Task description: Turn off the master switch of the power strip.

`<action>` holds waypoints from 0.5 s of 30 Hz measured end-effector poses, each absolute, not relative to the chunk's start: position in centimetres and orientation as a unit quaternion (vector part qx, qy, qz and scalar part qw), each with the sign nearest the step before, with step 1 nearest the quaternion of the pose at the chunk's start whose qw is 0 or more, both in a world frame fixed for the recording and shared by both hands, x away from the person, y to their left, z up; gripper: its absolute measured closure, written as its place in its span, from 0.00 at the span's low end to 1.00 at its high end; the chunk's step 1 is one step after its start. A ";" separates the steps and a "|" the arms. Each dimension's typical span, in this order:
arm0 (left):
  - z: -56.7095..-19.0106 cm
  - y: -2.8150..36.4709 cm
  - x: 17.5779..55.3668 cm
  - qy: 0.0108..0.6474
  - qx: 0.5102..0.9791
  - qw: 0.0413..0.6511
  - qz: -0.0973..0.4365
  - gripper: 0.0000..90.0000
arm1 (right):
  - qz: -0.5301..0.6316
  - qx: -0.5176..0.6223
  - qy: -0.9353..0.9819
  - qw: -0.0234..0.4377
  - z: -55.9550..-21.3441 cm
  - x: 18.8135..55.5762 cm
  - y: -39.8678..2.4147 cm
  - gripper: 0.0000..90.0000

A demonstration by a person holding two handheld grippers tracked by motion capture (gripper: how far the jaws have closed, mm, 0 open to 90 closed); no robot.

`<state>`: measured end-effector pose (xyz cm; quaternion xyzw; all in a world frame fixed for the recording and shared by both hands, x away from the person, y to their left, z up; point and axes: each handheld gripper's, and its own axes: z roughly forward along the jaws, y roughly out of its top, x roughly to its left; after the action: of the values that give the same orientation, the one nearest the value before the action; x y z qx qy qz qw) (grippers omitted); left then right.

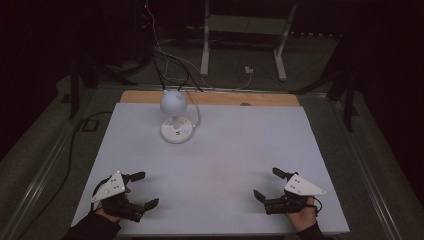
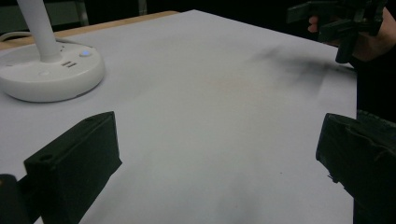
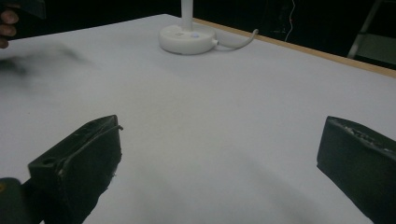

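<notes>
A big white surface (image 1: 215,165) lies flat. Along its far edge runs a strip of light brown wood (image 1: 210,98). A small white lamp (image 1: 176,120) stands on the surface near that far edge. It has a round flat base, a thin stem and a ball-shaped head. Its white cord (image 1: 196,112) trails off the back.

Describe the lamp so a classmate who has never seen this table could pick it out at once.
Start at the white table top and look to its far edge, left of centre. There stands the desk lamp: a round white base, a short white stem and a ball-shaped head. It is the one white thing standing upright; both grippers are black.
</notes>
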<state>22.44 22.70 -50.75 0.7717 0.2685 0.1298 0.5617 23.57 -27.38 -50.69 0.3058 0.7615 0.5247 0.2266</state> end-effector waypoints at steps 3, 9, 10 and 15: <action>-50.7 22.7 22.4 0.268 0.773 0.560 0.131 0.00 | 0.524 0.307 0.761 0.229 -50.7 23.6 -27.5 0.00; -50.8 22.6 22.4 0.267 0.777 0.554 0.136 0.00 | 0.524 0.308 0.760 0.229 -50.7 23.6 -27.5 0.00; -50.8 22.6 22.4 0.266 0.778 0.552 0.136 0.00 | 0.525 0.308 0.760 0.230 -50.7 23.6 -27.5 0.00; -50.8 22.4 22.4 0.262 0.783 0.547 0.138 0.00 | 0.523 0.306 0.761 0.231 -50.7 23.6 -27.4 0.00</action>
<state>22.38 22.44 -50.84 0.7832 0.2624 0.1378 0.5466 23.59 -27.43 -50.71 0.3059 0.7611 0.5231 0.2315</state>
